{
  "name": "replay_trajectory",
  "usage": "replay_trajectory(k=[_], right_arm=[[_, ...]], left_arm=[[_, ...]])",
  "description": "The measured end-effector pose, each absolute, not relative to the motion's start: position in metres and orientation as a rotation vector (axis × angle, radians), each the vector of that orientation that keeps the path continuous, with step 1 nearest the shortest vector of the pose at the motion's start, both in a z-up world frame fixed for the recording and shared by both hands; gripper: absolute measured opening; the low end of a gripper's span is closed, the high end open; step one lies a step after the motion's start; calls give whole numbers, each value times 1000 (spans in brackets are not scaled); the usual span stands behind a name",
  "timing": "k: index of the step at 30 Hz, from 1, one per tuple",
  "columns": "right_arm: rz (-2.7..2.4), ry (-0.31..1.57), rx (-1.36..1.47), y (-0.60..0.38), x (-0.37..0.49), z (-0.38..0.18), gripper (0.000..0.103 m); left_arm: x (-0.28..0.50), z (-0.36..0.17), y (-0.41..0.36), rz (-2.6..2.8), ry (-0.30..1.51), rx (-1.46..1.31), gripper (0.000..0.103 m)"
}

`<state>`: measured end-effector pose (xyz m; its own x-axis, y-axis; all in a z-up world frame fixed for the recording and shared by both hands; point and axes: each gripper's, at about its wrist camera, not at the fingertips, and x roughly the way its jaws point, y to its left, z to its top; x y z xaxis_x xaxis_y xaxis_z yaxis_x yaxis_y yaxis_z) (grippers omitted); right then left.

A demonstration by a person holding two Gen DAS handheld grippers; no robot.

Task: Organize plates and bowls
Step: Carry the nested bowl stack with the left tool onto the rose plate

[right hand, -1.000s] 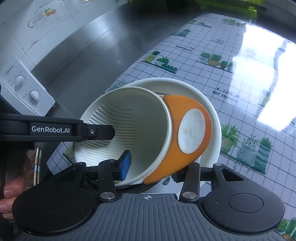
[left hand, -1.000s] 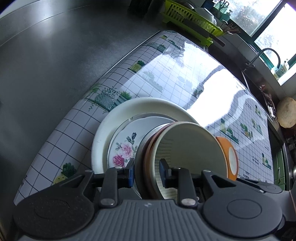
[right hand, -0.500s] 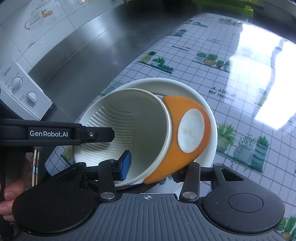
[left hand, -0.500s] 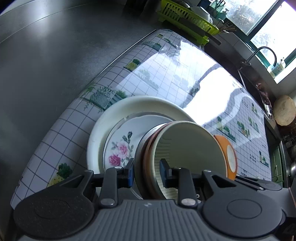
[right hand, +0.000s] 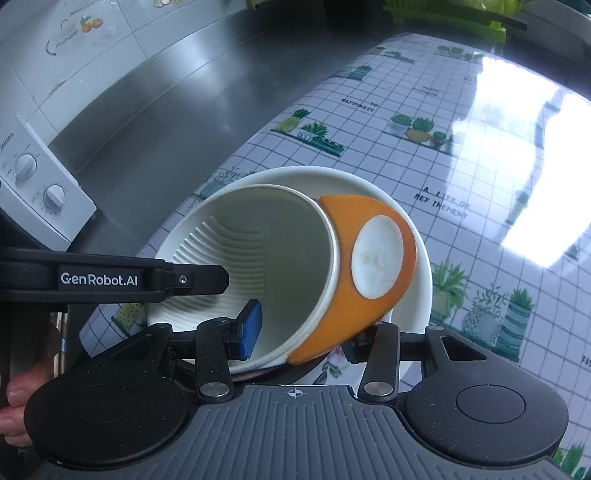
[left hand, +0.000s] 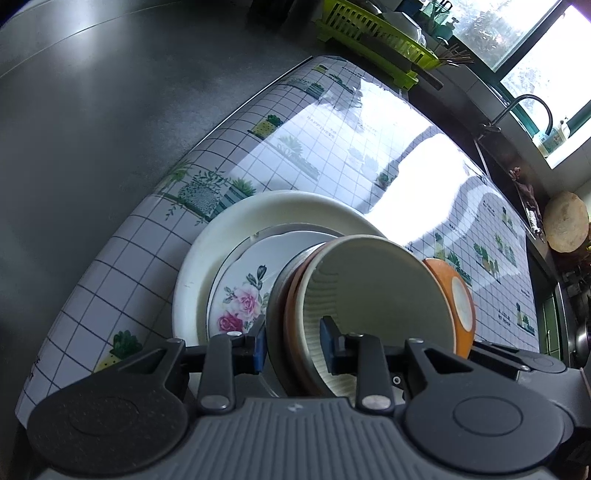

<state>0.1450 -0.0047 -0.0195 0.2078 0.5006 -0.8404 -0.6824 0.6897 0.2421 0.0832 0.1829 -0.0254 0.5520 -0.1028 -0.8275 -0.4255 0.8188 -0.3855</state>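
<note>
Since the earlier frames almost nothing has shifted; only our left gripper (left hand: 291, 345) has just been opening a little, with the rims of the nested bowls between its fingers (left hand: 258, 345).

Nearest to us in the left wrist view, these fingers stand on either side of a grey outer bowl (left hand: 275, 317) and a brown bowl (left hand: 293, 317), with the cream ribbed bowl (left hand: 376, 295) as the innermost. We cannot tell for sure if the pads press on the rims now; the hold looks loosened.

Our right gripper (right hand: 299, 332) is clamped on the far side of the same stack: one blue pad sits inside the cream ribbed bowl (right hand: 258, 240), the other finger is under the orange bowl (right hand: 373, 251), which leans with its white foot towards us. We judge that both grippers hold the stack tilted so that it can be lowered into place without sliding apart.

Under the bowls lies a floral plate (left hand: 240, 299) inside a large white plate (left hand: 280, 206), all on the desk (left hand: 332, 147) with its checked plant-print cover. Farther away a green dish rack (left hand: 373, 33) stands near the window.
</note>
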Motion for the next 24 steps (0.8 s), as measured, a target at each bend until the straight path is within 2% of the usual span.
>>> replay_trajectory(k=[15,24], right_arm=[[824,1089,-201,2,149,-27,47],[811,1112,-207,6,150,-29,47]], left_arm=[[90,-32,191,171,993,-604,32],[93,-32,193,137,987,-593,40]])
